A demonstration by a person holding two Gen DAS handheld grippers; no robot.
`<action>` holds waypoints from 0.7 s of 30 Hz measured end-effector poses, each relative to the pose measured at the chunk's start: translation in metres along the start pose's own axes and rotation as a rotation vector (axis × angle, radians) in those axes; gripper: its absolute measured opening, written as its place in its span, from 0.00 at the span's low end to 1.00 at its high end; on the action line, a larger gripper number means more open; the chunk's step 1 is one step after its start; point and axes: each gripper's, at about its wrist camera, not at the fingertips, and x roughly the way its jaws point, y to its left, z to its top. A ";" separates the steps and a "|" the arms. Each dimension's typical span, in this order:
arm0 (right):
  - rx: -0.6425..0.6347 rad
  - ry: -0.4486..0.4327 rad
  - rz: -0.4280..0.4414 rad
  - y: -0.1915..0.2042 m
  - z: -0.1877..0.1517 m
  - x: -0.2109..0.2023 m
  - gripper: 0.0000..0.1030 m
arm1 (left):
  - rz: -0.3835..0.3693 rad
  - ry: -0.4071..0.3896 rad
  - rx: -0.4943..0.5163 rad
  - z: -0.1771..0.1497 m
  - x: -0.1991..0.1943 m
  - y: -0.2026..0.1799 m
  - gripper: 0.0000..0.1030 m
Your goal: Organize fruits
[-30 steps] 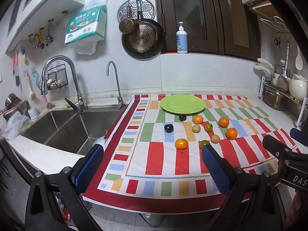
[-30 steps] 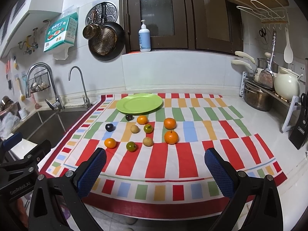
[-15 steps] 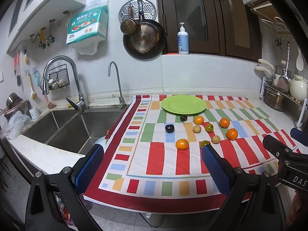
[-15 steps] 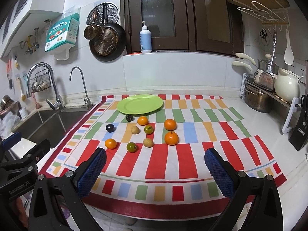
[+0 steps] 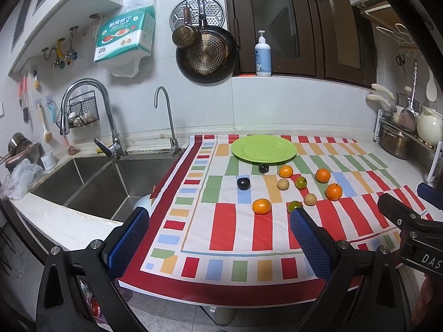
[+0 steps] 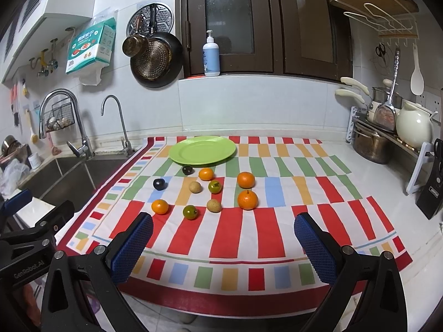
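A green plate (image 6: 202, 153) (image 5: 263, 149) lies bare at the back of a striped cloth (image 6: 277, 221). In front of it several small fruits are scattered: oranges (image 6: 247, 199) (image 6: 160, 206) (image 5: 261, 205), two dark plums (image 6: 159, 184) (image 5: 243, 183), green-yellow fruits (image 6: 190, 212), and tan ones (image 6: 214, 205). My left gripper (image 5: 218, 238) hovers open at the counter's front edge, nothing between its blue pads. My right gripper (image 6: 221, 243) is open too, short of the fruits. Each gripper shows at the edge of the other's view.
A steel sink (image 5: 91, 182) with two taps (image 5: 105, 127) lies left of the cloth. A rack with pots and a cream jug (image 6: 414, 130) stands at the right. A black knife block (image 6: 432, 191) sits near the right edge. Pans hang on the wall (image 6: 155, 58).
Both views have crept slightly; the fruits and plate sit a touch lower and to the right in the frames. Neither gripper has changed its opening, and no fruit has moved.
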 end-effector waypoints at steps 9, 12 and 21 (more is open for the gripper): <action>-0.009 0.013 0.006 0.003 0.000 0.003 1.00 | -0.006 0.015 -0.001 -0.001 0.006 0.000 1.00; -0.011 0.018 0.006 0.004 -0.001 0.006 1.00 | -0.008 0.022 0.000 -0.003 0.009 0.001 1.00; -0.022 0.048 0.008 0.011 -0.003 0.020 1.00 | -0.035 0.053 0.013 -0.004 0.027 0.005 1.00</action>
